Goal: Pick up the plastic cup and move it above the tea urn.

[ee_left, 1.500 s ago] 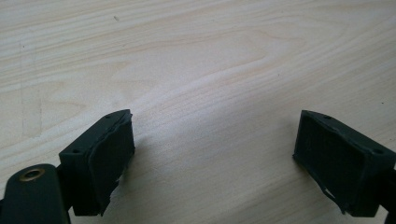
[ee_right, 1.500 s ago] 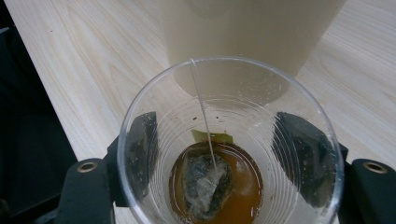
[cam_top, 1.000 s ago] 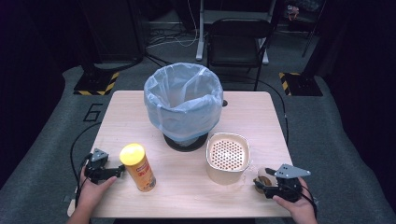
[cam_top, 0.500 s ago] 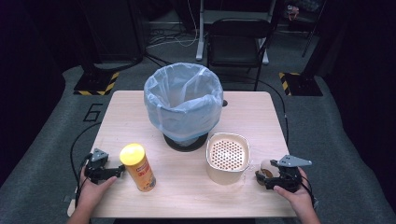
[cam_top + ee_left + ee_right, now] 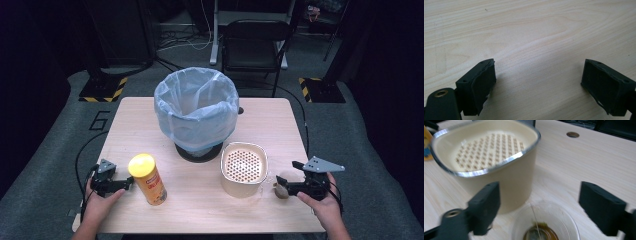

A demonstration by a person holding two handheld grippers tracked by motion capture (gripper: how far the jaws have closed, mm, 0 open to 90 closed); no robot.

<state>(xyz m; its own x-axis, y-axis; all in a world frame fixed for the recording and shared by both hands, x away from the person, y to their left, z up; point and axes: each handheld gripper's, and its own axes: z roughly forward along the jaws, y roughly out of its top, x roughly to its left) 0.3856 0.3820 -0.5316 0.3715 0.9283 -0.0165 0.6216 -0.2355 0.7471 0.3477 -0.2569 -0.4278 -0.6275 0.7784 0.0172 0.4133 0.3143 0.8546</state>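
One clear cup (image 5: 546,225) — upright, mouth up — between right gripper (image 5: 537,205) jaws.

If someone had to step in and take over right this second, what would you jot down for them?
Right gripper: open, jaws either side of a clear cup with a used tea bag inside, not yet gripped.
Left gripper: open, empty, over bare table, beside the yellow can.
The cup stands right beside the beige strainer tub; the lined bin is behind it.
Done: nothing moved that I can tell.
Left: probably close on the cup and lift it.
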